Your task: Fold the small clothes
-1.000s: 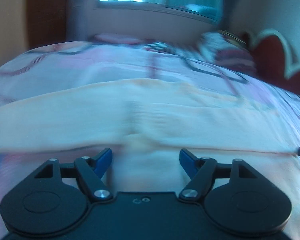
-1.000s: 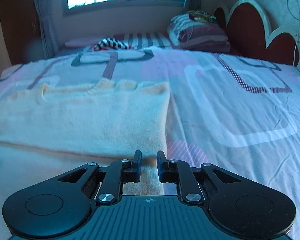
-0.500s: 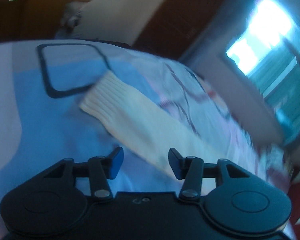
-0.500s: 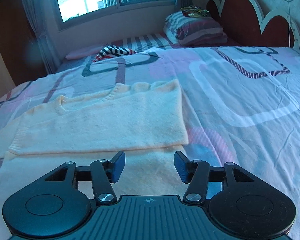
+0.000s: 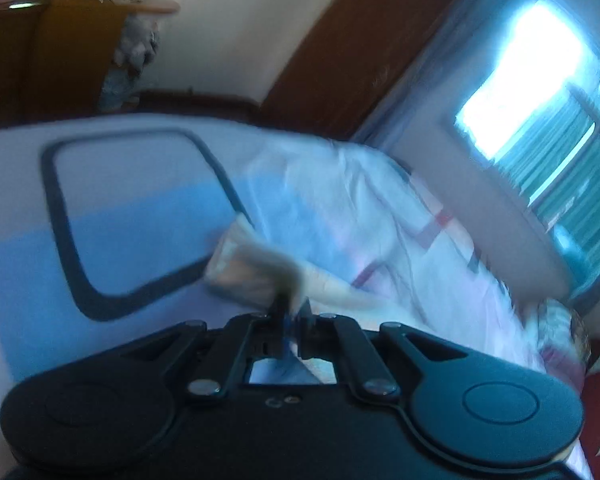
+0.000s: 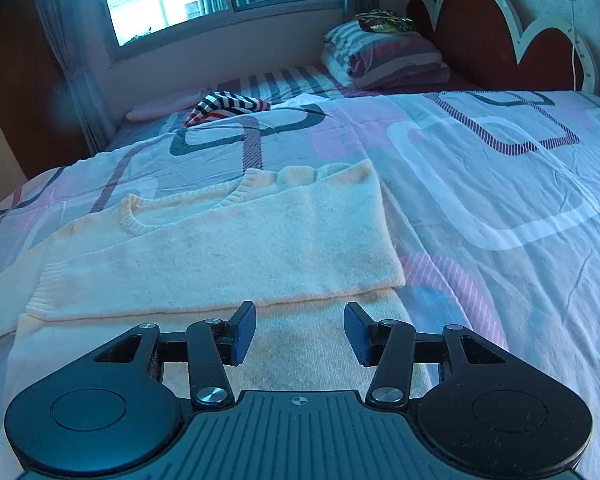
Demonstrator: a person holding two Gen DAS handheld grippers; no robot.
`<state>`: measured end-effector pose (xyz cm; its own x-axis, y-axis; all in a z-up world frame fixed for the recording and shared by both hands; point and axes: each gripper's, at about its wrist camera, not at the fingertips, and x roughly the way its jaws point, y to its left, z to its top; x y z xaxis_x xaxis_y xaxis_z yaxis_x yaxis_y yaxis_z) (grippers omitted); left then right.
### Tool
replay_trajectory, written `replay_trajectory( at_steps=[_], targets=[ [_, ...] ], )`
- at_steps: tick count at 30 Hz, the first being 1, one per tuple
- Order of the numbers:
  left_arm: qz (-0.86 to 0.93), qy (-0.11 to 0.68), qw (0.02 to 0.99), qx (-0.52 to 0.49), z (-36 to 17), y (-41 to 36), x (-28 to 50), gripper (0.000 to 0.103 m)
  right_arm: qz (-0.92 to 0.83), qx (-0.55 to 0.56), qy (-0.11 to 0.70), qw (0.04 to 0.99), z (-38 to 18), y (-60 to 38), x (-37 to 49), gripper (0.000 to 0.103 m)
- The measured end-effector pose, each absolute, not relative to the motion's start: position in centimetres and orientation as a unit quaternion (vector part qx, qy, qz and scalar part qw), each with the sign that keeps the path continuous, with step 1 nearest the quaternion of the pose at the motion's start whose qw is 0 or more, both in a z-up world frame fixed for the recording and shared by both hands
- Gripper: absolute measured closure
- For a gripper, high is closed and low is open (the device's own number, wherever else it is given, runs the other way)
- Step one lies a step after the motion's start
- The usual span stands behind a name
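One cream sweater (image 6: pixel 228 248) on bed (image 6: pixel 500 184), left tool (image 5: pixel 290 312) pinching its cuff

A bed carries everything, spread with a pale bedsheet (image 6: pixel 500 208) printed with pink patches and dark and white rounded outlines. A cream knitted sweater (image 6: pixel 228 256) lies flat on the sheet, one side folded over its body (the neckline faces the window side). Farther up, a black-and-white striped cloth (image 6: pixel 228 106) lies crumpled beside a flat pink pillow (image 6: pixel 160 107). A striped pillow (image 6: pixel 384 58) rests near the scalloped red headboard (image 6: pixel 496 32), with something small and colourful on top, too small to identify.
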<state>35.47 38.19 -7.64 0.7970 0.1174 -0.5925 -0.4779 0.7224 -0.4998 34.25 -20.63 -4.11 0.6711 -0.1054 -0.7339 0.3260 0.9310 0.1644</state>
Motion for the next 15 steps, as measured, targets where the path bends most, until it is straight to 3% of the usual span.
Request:
replay_trajectory(
  at_steps=[8, 15],
  targets=[
    [0.131, 0.241, 0.908, -0.316, -5.1, 35.6, 37.3, 0.101, -0.133, 0.151, 0.379, 0.903, -3.8, -21.4, 33.9, 0.053],
    [0.023, 0.256, 0.935, -0.242, -2.5, 24.7, 41.0, 0.101, -0.118, 0.162, 0.369, 0.907, -3.9, -22.5, 33.8, 0.053]
  ],
)
